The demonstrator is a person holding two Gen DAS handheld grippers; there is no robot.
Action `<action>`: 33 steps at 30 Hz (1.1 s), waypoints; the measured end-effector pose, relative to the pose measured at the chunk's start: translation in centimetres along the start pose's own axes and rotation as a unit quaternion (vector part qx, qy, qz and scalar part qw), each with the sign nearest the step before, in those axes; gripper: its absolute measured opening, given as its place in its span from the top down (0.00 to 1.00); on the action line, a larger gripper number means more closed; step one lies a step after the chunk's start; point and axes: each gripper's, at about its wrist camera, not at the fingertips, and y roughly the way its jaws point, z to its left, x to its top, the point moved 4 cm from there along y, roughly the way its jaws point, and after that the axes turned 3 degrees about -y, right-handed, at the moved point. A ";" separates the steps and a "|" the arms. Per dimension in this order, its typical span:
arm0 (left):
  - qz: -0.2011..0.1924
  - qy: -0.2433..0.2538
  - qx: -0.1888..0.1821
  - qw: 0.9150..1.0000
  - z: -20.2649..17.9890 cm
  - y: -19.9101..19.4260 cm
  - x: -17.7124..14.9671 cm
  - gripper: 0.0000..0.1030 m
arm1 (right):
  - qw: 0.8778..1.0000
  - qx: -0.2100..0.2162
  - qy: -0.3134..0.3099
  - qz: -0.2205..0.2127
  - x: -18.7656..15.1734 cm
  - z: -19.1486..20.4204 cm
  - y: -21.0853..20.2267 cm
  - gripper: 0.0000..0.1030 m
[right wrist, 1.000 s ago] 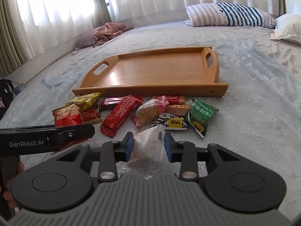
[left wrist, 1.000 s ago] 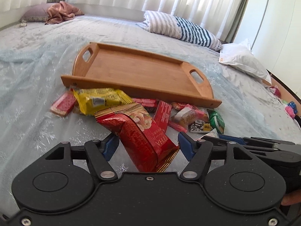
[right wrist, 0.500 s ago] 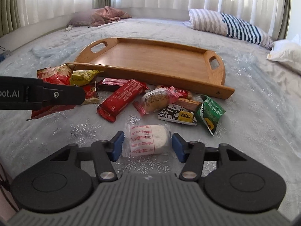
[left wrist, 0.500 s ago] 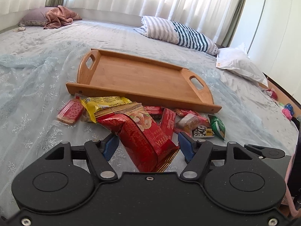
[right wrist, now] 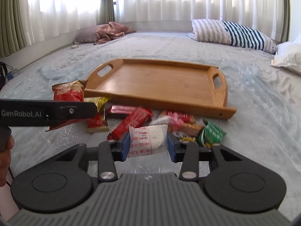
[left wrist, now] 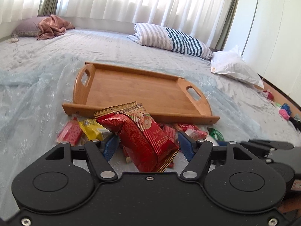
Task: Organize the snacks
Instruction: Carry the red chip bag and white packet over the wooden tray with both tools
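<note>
Left wrist view: left gripper [left wrist: 148, 146] clenched on a red snack packet [left wrist: 143, 137], lifted off the bedspread [left wrist: 33, 86], blue pads pressing its lower half from either side; long axis running up and away from the camera, gold crimped end uppermost and leaning toward the wooden tray [left wrist: 139, 92]; printed lettering turned sideways along the packet. Below it a scatter of snacks against the tray's near rail: a yellow packet [left wrist: 94, 130], a small red packet [left wrist: 70, 133], a green packet [left wrist: 216, 134] at the right end. Only here: the white pillow [left wrist: 235, 67] in full and small coloured items at the far right edge of the bed.

Right wrist view: right gripper [right wrist: 148, 146] grasping a white wrapped cake [right wrist: 148, 141], held between its blue pads above the bedspread; long axis across the jaws, roughly level, red printed characters on the left part, round pale cake showing through the right part. Only here: a long red bar [right wrist: 131, 124] lying diagonally, a dark red bar [right wrist: 122, 111] behind it, a pink-wrapped snack [right wrist: 176, 119], blurred; the left gripper seen side-on as a black bar lettered GenRobot.AI, red packet standing up behind it beside the tray's left handle; a bit of hand [right wrist: 6, 150] at the left edge. Tray bare in both views, long axis left to right, handles at the short ends. Striped pillow [right wrist: 233, 33] and pink blanket [right wrist: 109, 32] at the far side under the curtains [right wrist: 150, 0].
</note>
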 end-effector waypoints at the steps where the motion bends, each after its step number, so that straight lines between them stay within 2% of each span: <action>1: -0.001 0.004 0.000 1.000 0.0 0.2 0.3 0.35 | 1.000 0.000 -0.001 -0.004 0.4 -0.1 0.2 0.56; 4: -0.004 0.003 -0.004 1.000 0.2 0.7 1.0 0.35 | 1.000 -0.001 -0.002 -0.017 1.8 -0.7 0.7 0.56; 11: -0.005 0.013 0.012 1.000 1.7 3.4 3.2 0.35 | 0.999 -0.002 -0.015 -0.040 5.2 -2.2 2.7 0.56; 18: -0.001 0.009 0.023 1.000 3.7 7.0 5.8 0.35 | 0.999 0.021 -0.013 -0.033 7.9 -3.2 6.4 0.56; 25: 0.006 0.007 0.034 0.999 5.0 11.0 8.6 0.35 | 1.000 0.027 0.005 -0.014 9.6 -3.4 10.5 0.56; 29: 0.008 0.028 0.040 0.999 5.5 13.1 10.2 0.35 | 0.999 0.042 0.018 -0.004 10.8 -3.4 12.7 0.56; 33: 0.020 0.036 0.036 0.998 6.1 15.4 11.7 0.34 | 0.999 0.038 0.012 -0.012 12.0 -3.6 14.0 0.56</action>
